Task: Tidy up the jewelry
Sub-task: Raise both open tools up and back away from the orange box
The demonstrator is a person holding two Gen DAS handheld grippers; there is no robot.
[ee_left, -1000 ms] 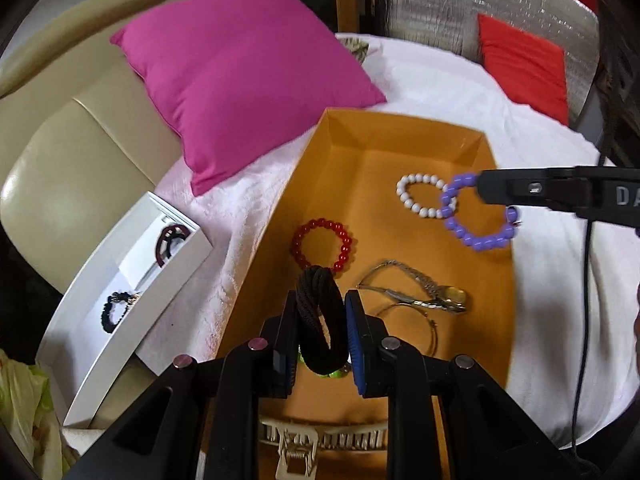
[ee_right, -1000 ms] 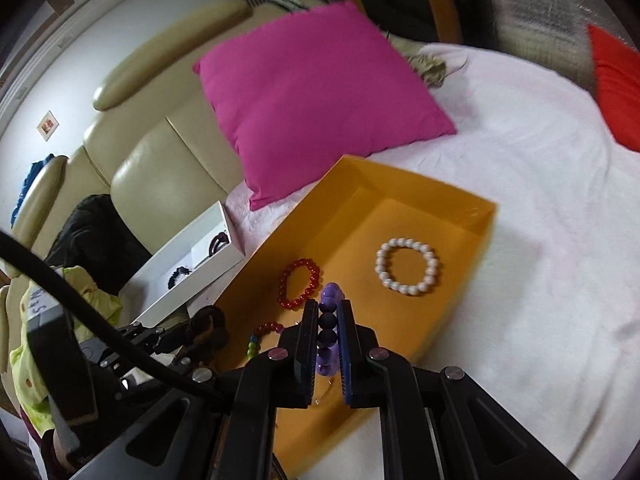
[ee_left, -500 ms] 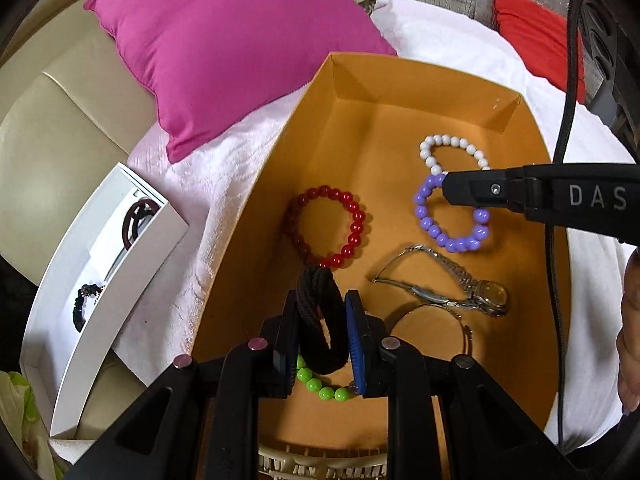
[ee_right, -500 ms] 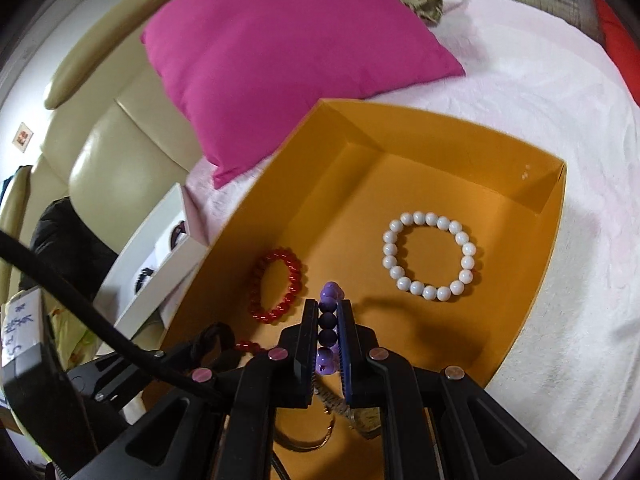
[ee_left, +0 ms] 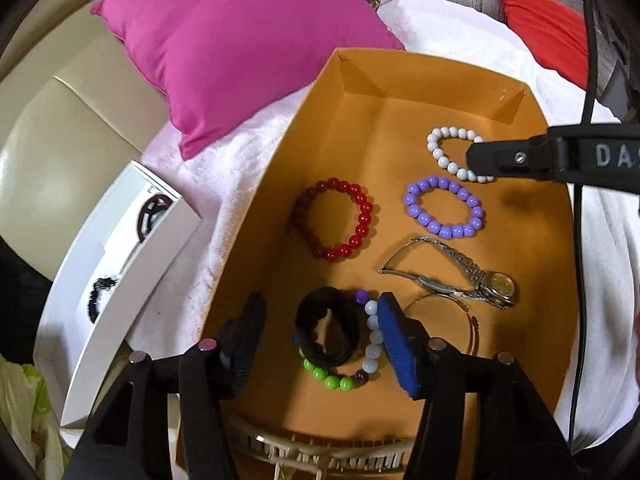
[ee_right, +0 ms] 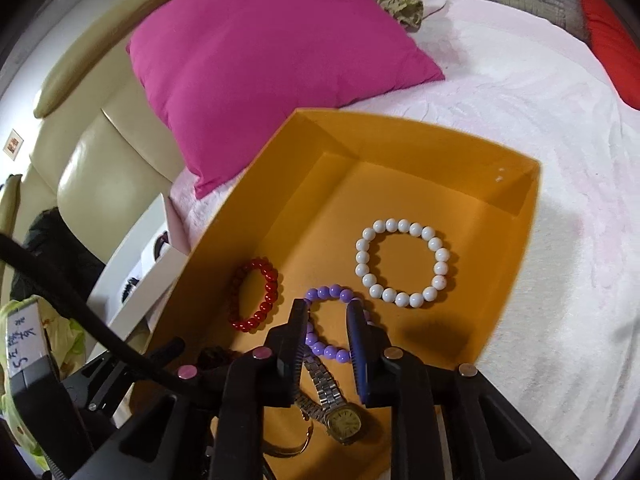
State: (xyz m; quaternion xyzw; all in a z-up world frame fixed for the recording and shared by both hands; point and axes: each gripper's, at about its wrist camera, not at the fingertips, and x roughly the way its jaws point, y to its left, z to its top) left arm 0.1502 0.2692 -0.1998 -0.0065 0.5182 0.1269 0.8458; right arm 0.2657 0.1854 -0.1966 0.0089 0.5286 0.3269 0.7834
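- Left gripper: jaws opening, well apart; black hair tie lies on the box floor between them, touched by neither pad.
- Under the hair tie, a bracelet of mixed beads (green, pale, one purple) curls round it.
- Just right of the left gripper's blue pad: thin bangle, then a metal watch.
- Right gripper: jaws opening, slightly apart; purple bracelet lies flat on the floor between them, no pad pressing it.
- Ahead-left of the left gripper: red bracelet.
- Beyond the right gripper: white bracelet, apart from the purple one.
- All sit in an orange box on a white cloth.
- Left of the box: white box with dark jewelry.
- Farthest: pink cushion.
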